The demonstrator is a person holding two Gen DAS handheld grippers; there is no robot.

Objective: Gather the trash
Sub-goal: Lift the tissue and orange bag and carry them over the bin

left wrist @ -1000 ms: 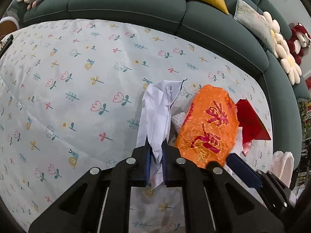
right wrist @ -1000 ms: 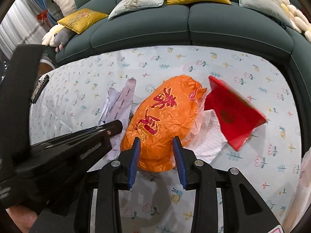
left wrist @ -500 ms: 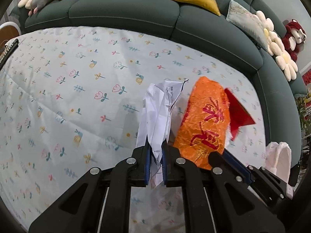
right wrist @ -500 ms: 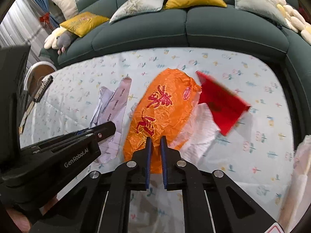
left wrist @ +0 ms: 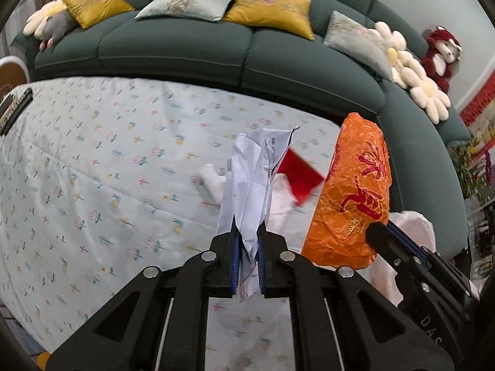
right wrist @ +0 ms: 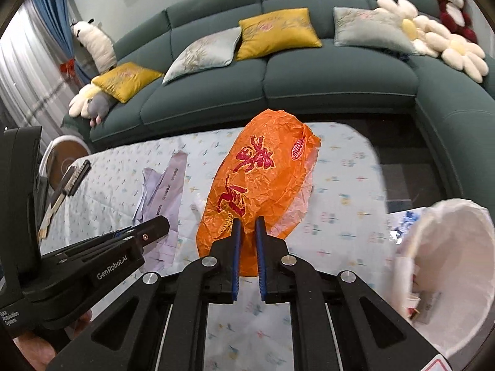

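My left gripper (left wrist: 247, 232) is shut on a crumpled white paper (left wrist: 253, 179), which hangs lifted above the flower-print table (left wrist: 92, 160). In the right wrist view my right gripper (right wrist: 247, 224) is shut on the lower edge of an orange plastic bag (right wrist: 260, 179) with red characters, also lifted off the table. The same orange bag (left wrist: 355, 198) shows at the right of the left wrist view, with the right gripper's finger (left wrist: 383, 238) below it. A red envelope (left wrist: 298, 176) and white tissue (left wrist: 213, 179) lie on the table beyond the paper. The left gripper (right wrist: 154, 225) with the paper (right wrist: 164, 198) appears at the left.
A bin lined with a white bag (right wrist: 454, 266) stands at the right beside the table, with scraps inside. A dark green sofa (right wrist: 278, 83) with cushions and plush toys wraps the far side. A remote (left wrist: 14, 109) lies at the table's left edge.
The right gripper closed on the orange bag and lifted it. Both grippers rose away from the table with their trash; the red envelope and tissue stayed on the table.
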